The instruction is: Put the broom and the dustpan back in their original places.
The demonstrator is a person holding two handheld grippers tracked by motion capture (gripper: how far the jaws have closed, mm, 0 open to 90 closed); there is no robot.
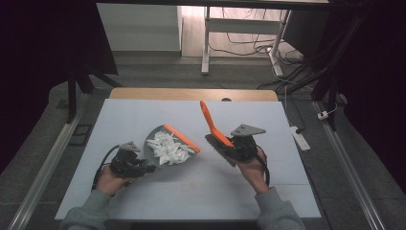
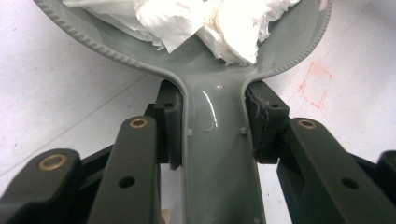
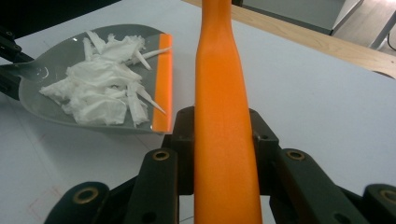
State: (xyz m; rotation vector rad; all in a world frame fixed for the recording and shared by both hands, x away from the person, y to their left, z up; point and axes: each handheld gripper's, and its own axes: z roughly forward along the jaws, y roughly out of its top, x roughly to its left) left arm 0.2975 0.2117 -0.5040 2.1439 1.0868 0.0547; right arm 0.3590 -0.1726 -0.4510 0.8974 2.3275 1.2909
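Observation:
A grey dustpan (image 1: 167, 147) with an orange lip lies on the white table, filled with white paper scraps (image 1: 167, 146). My left gripper (image 1: 139, 167) is shut on its grey handle (image 2: 217, 140); the pads press both sides, and the scraps (image 2: 205, 23) sit just beyond. My right gripper (image 1: 234, 148) is shut on an orange hand brush (image 1: 213, 125), whose handle points up and away while the dark bristles hang by the gripper. In the right gripper view the orange handle (image 3: 224, 121) runs up between the jaws, with the dustpan (image 3: 51, 58) and scraps (image 3: 102, 88) to its left.
The white table top (image 1: 143, 120) has a wooden strip (image 1: 191, 94) along its far edge. A faint red mark (image 2: 315, 84) is drawn on the surface near the dustpan. A desk frame (image 1: 206, 43), cables and a power strip (image 1: 300, 138) lie beyond and right of the table.

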